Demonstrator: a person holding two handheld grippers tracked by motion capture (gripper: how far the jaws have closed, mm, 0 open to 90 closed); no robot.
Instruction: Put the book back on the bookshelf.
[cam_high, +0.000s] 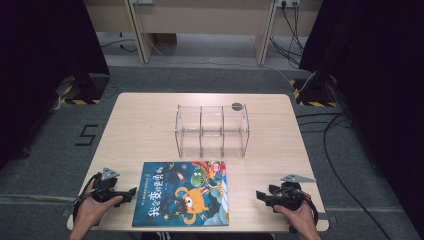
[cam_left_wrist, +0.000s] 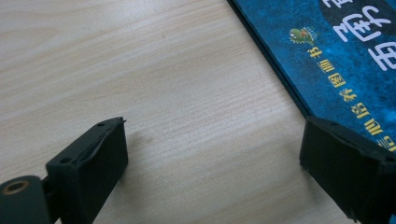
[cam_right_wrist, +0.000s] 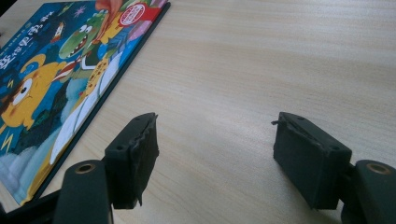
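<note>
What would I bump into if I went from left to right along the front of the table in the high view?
left gripper → picture book → right gripper

Bare table (cam_high: 140, 125) either side of the flat book (cam_high: 182, 192), clear divided rack (cam_high: 212, 131) beyond it mid-table

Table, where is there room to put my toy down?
The table is bare left of the clear organizer and right of it. Bare wood also lies between the book and the right tool. It is crowded where the left tool nearly meets the book.
</note>
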